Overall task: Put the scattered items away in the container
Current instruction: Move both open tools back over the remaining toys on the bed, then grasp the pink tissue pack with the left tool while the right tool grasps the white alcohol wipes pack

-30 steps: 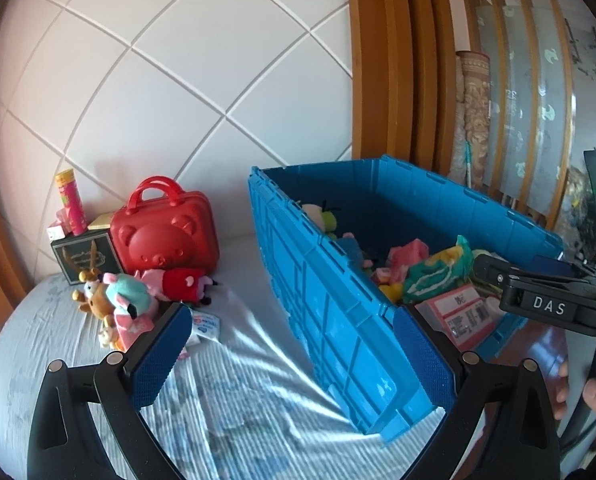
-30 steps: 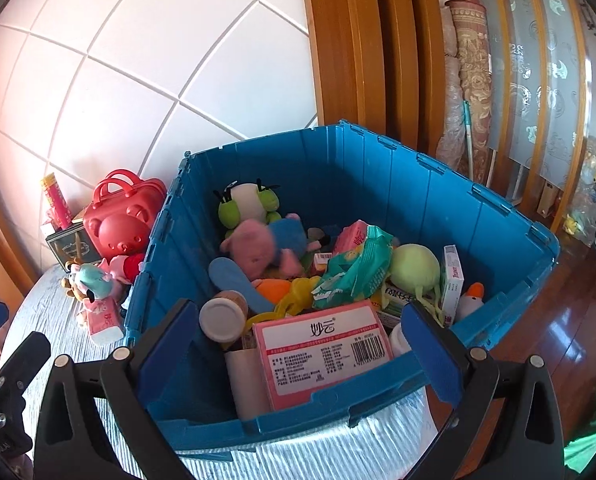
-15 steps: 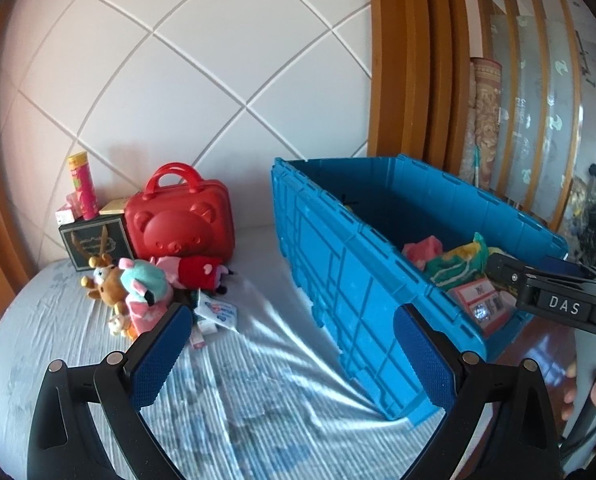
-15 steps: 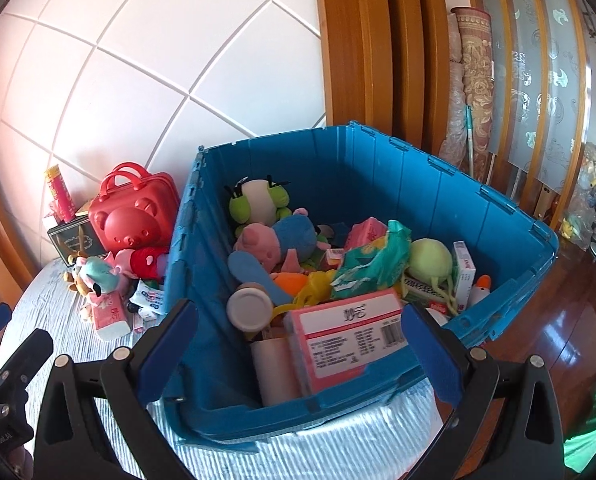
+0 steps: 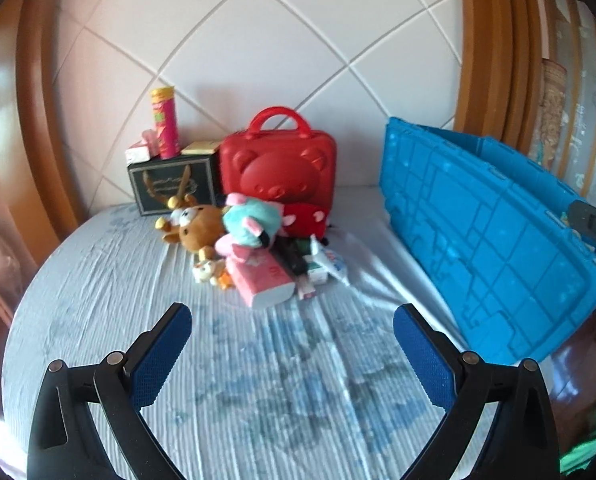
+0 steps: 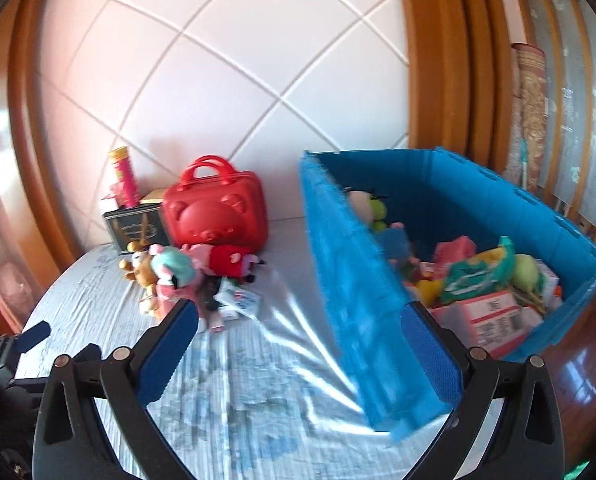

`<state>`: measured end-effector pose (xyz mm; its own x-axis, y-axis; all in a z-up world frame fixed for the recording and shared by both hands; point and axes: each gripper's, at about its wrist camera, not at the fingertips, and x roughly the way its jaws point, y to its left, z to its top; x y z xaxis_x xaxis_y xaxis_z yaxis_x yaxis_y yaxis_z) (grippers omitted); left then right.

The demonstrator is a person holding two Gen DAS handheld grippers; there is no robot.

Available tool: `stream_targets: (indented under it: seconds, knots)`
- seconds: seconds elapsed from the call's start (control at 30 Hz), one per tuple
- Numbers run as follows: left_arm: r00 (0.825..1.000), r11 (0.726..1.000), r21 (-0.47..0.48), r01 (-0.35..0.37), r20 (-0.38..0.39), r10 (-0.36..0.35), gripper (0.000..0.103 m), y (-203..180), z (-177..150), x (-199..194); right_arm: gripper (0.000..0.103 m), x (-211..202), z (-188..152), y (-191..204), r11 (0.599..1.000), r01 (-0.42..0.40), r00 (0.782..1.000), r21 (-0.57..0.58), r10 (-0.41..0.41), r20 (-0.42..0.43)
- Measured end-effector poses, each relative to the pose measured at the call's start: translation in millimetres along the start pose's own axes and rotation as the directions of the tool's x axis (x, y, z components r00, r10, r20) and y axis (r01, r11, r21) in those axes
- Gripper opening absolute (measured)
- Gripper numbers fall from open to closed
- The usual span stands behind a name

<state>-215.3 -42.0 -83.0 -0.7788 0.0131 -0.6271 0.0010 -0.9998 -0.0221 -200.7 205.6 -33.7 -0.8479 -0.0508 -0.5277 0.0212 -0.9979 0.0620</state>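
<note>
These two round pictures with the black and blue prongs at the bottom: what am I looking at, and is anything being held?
Each picture comes from a fisheye camera on a hand-held gripper, looking forward along its jaws. One shows the left gripper, the other the right gripper. Both stand open and hold nothing.

On the bed sheet lies a pile still to be tidied: a brown plush deer, a teal and pink plush, a pink box and small packets. Behind them stand a red bear case and a black box with a pink tube on top.

The blue crate on the right already holds toys and packets.
</note>
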Motion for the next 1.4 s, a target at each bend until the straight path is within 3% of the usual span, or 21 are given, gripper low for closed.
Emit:
stream_targets:
  seconds: [0.2,0.37,0.6,0.8,1.1,1.4]
  knots:
    - [0.99,0.992,-0.054,-0.112,-0.092,0.106,0.102,57.9,-17.1,35.0,0.103,41.8,-6.0,37.2,0.997,-0.052,0.995,-0.048,0.048,-0.09]
    - [0.967,0.977,-0.109,-0.186,-0.197,0.162,0.102,84.6,-24.1,68.4,0.103,84.5,-13.2,56.6,0.987,-0.126,0.985,-0.098,0.113,-0.133]
    - [0.931,0.958,-0.097,-0.271,-0.278,0.236,0.102,89.9,-20.3,112.2,0.103,173.6,-28.9,67.2,0.97,-0.23,0.937,-0.074,0.2,-0.286]
    - [0.924,0.962,-0.086,-0.258,-0.315,0.219,0.102,85.7,-15.9,146.1,0.103,230.2,-48.1,72.4,0.969,-0.242,0.89,-0.043,0.204,-0.407]
    - [0.935,0.98,-0.095,-0.176,-0.327,0.136,0.102,65.5,20.8,225.6,0.103,272.8,-41.8,66.0,0.988,-0.147,0.891,-0.047,0.111,-0.441]
    - [0.922,0.984,-0.074,-0.164,-0.366,0.126,0.102,21.0,36.4,315.2,0.103,327.5,-47.0,56.7,0.993,-0.114,0.863,-0.035,0.082,-0.499]
